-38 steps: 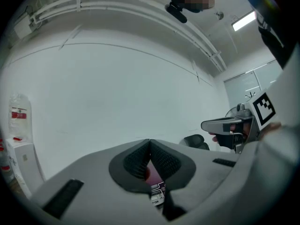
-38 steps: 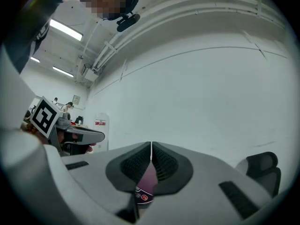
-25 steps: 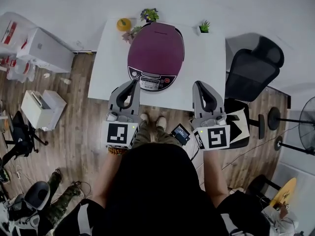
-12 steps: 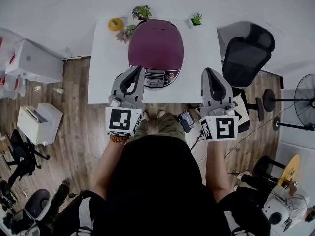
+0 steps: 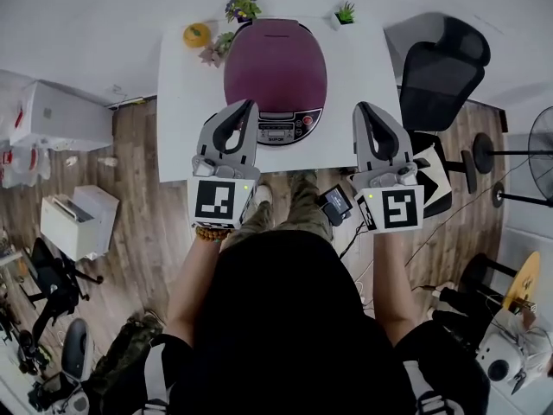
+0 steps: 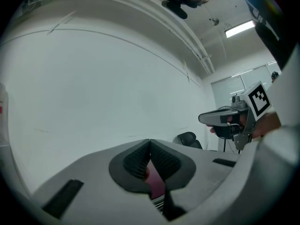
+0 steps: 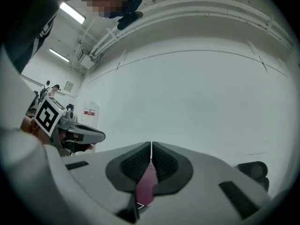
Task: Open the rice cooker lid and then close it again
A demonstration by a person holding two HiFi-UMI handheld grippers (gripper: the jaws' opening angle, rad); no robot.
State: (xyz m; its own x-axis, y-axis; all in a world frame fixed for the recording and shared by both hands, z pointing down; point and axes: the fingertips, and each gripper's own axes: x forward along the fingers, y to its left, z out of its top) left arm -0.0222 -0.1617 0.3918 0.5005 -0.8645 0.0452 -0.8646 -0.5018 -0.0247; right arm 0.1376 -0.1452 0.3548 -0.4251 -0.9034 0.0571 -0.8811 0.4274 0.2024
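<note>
A purple rice cooker (image 5: 275, 66) with its lid down stands on the white table (image 5: 188, 111); its control panel (image 5: 281, 133) faces me. My left gripper (image 5: 244, 109) hovers just left of the panel, jaws shut on nothing. My right gripper (image 5: 361, 112) hovers to the cooker's right, also shut and empty. In the left gripper view the closed pads (image 6: 140, 161) frame a sliver of purple lid (image 6: 155, 181), and the right gripper (image 6: 225, 122) shows at the right. The right gripper view has its shut pads (image 7: 161, 162) over the purple lid (image 7: 147, 186).
An orange (image 5: 196, 35) and small potted plants (image 5: 242, 9) (image 5: 345, 12) sit at the table's far edge. A black office chair (image 5: 442, 69) stands right of the table. White boxes (image 5: 65, 115) and a fan (image 5: 529, 145) stand on the wooden floor.
Both grippers have edged forward over the table's near edge toward the cooker; the left one now sits beside the control panel. The head view has shifted. Jaws stay shut.
</note>
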